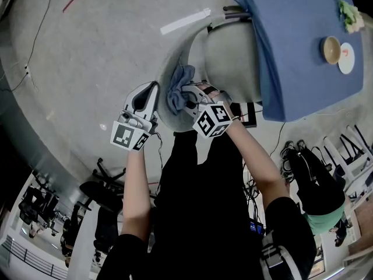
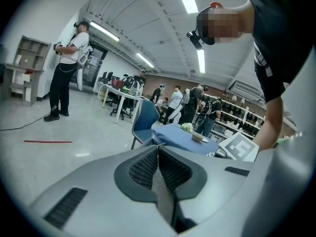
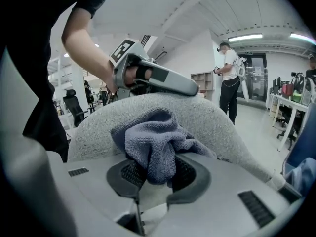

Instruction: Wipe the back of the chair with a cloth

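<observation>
**Cloth held against chair back by right gripper; left gripper carries nothing**

Head view: The grey chair (image 1: 175,51) stands with its seat tucked under a table draped in blue (image 1: 303,34). The cloth (image 1: 178,85), blue-grey and bunched, lies on the top edge of the chair back. The right gripper (image 1: 187,95) meets the cloth from the person's side. The left gripper (image 1: 152,88) points at the same top edge, just beside the cloth on its left. Whether it touches the chair cannot be confirmed. A bowl (image 1: 331,49) and a small plate (image 1: 346,58) sit on the table, well away from the chair.

Left gripper view: The jaws are pressed together, pad against pad, with nothing between them. Beyond them are a blue chair (image 2: 144,120), the draped table and people standing in the room.

Right gripper view: The jaws pinch a fold of the cloth. The rest of the cloth spills forward over the jaw tips onto the woven grey chair back, touching it. The left gripper lies across the top of the chair back, behind the cloth.
</observation>
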Available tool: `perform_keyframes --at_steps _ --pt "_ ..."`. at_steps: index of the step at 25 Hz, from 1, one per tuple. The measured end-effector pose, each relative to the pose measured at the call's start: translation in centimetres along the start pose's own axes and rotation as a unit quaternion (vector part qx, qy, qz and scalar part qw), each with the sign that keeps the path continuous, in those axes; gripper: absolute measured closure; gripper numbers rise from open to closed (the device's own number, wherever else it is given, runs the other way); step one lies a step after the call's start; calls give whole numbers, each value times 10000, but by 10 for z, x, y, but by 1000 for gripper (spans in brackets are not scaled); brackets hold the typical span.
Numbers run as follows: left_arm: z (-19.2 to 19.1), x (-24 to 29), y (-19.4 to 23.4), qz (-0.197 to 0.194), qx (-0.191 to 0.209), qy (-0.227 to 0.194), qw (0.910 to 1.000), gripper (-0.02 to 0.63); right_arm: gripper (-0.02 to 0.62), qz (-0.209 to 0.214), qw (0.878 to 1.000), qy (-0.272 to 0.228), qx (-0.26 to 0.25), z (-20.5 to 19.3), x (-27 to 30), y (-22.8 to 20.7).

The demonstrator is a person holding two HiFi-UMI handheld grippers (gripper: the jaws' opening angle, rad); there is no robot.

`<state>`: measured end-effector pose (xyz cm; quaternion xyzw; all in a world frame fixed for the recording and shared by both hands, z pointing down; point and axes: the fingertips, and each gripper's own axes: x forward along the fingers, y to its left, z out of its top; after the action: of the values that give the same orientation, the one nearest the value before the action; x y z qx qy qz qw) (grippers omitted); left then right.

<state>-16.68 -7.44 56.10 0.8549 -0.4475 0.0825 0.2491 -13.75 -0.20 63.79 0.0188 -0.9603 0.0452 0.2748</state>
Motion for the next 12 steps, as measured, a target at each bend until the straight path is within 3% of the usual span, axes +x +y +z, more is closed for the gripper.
perform_keyframes --at_steps 12 --pt "0 0 -1 55 121 43 9999 578 480 306 9982 507 11 -53 17 2"
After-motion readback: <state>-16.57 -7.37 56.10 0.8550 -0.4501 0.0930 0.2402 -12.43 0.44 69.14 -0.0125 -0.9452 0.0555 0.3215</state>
